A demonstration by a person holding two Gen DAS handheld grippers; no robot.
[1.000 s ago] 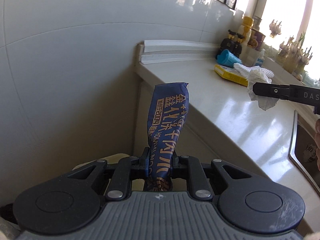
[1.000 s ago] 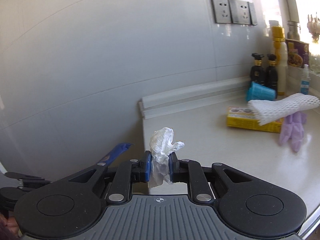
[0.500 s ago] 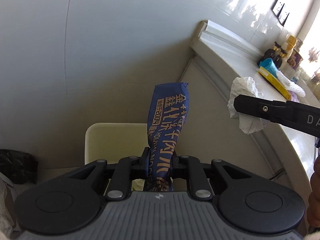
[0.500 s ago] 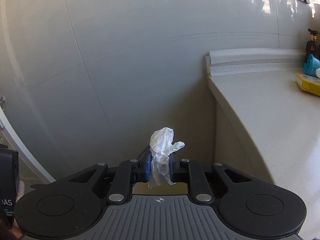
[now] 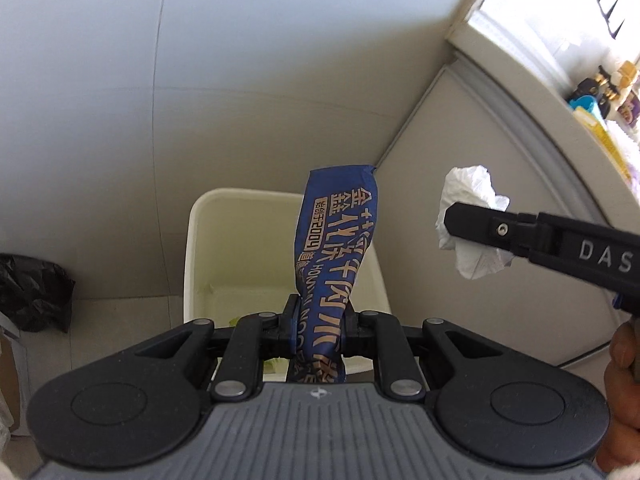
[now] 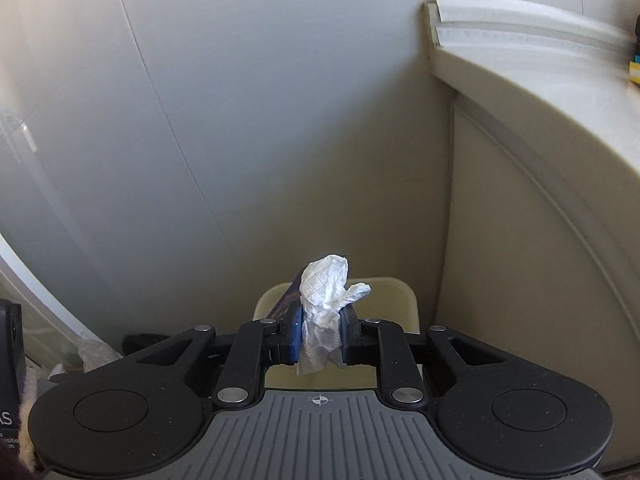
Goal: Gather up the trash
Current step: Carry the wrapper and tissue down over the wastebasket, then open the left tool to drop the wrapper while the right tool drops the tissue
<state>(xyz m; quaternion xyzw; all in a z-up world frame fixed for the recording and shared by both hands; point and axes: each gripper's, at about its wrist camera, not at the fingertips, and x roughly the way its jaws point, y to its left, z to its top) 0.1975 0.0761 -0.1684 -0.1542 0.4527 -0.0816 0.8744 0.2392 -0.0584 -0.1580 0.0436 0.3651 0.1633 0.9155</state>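
My left gripper (image 5: 318, 322) is shut on a blue snack wrapper (image 5: 336, 232) with gold lettering, held upright above a cream trash bin (image 5: 192, 248) on the floor. My right gripper (image 6: 320, 334) is shut on a crumpled white tissue (image 6: 326, 304). In the left wrist view the right gripper (image 5: 500, 230) and its tissue (image 5: 468, 188) hang to the right of the bin, above its right side. In the right wrist view the bin (image 6: 404, 300) sits just beyond the fingers, and the blue wrapper's tip (image 6: 286, 304) shows behind the tissue.
The bin stands in the corner between a grey wall (image 5: 200, 80) and the cream counter cabinet (image 5: 480, 140). A black bag (image 5: 32, 292) lies on the floor at the left. The countertop (image 6: 560, 92) carries bottles (image 5: 604, 80) and a blue cup (image 5: 586, 104) at the far right.
Both grippers have swung from the countertop down and left to the corner. The bin has come fully into view beneath the wrapper. Both grips stay shut on their trash.
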